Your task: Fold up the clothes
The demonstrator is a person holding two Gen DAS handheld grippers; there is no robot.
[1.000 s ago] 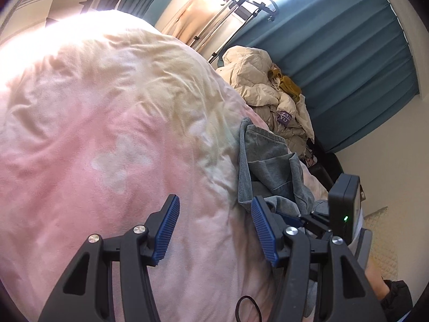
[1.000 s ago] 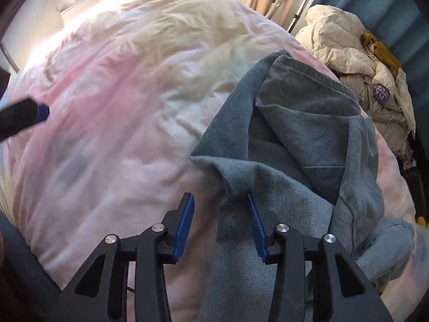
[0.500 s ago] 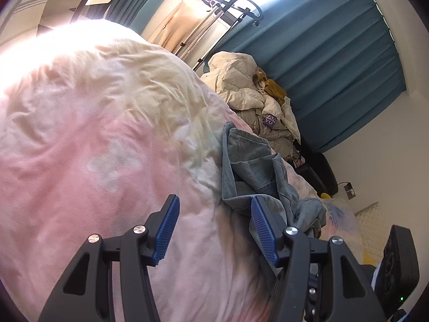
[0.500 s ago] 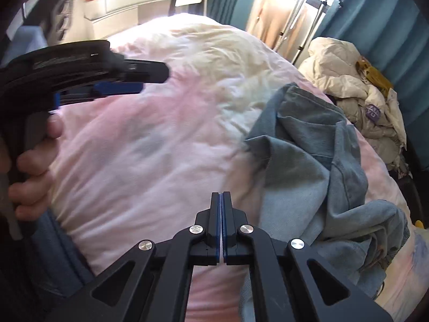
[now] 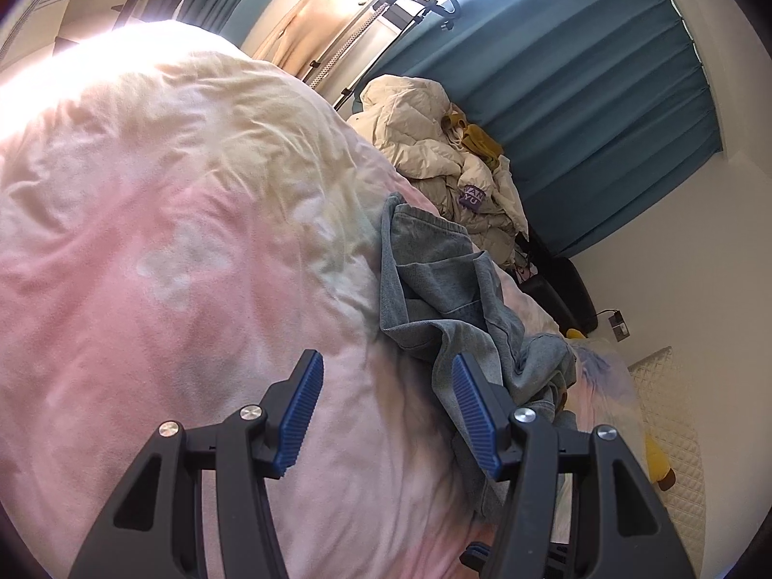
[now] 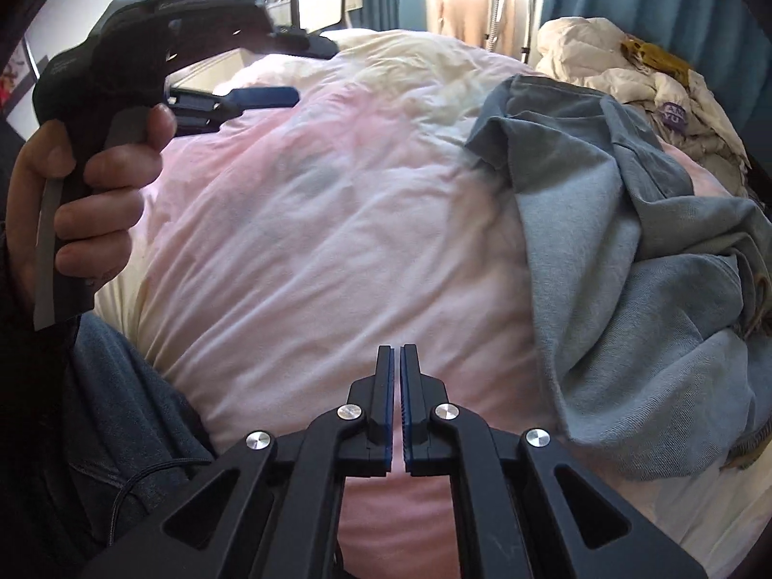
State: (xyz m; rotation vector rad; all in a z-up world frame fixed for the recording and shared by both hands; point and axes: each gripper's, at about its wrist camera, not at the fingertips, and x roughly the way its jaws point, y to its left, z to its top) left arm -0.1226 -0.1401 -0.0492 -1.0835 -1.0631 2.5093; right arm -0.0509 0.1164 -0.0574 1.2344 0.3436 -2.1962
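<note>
While both tongs hang over the bed (image 6: 313, 241):
Left tongs (image 5: 386, 400): released, nothing between them.
Right tongs (image 6: 396, 405): clenched, nothing caught.
Grey garment (image 6: 627, 265): crumpled on the bed, three o'clock of right tongs.

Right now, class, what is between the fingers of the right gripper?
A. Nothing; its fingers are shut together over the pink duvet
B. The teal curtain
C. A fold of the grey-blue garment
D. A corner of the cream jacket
A: the right gripper has its pads nearly touching with no cloth between them, above the pink duvet, while the grey-blue garment lies off to its right.
</note>
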